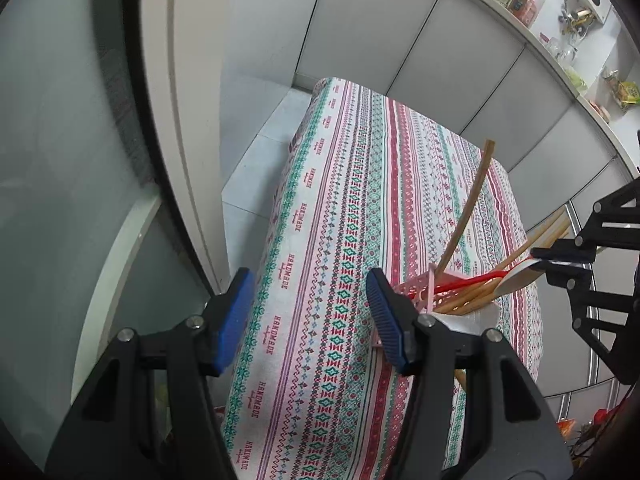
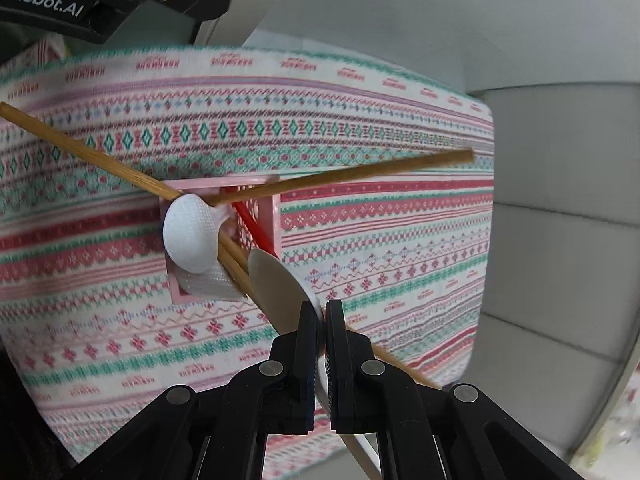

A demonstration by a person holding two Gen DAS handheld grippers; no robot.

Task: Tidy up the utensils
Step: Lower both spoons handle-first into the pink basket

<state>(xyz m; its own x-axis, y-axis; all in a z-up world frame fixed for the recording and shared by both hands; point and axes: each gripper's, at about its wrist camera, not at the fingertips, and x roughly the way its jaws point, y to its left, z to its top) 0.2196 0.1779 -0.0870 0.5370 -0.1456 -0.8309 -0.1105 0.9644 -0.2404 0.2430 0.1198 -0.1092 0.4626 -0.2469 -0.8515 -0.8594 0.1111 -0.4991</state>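
Observation:
A pink slotted utensil holder [image 2: 224, 240] stands on the patterned tablecloth [image 2: 360, 120]. It holds wooden chopsticks [image 2: 340, 172], a red-handled utensil [image 2: 252, 226] and white rice paddles [image 2: 188, 236]. My right gripper [image 2: 323, 308] is shut on a white spoon [image 2: 280, 284] whose bowl hangs just over the holder. In the left wrist view the holder [image 1: 420, 292] sits just right of my left gripper [image 1: 310, 292], which is open and empty above the cloth. The right gripper [image 1: 560, 260] shows there holding the spoon [image 1: 516, 276].
The table [image 1: 340, 200] is narrow, with grey floor tiles [image 1: 256, 168] to its left and grey cabinet doors [image 1: 460, 80] behind. A cluttered counter [image 1: 572, 32] runs above the cabinets. A glass door [image 1: 60, 160] stands at the far left.

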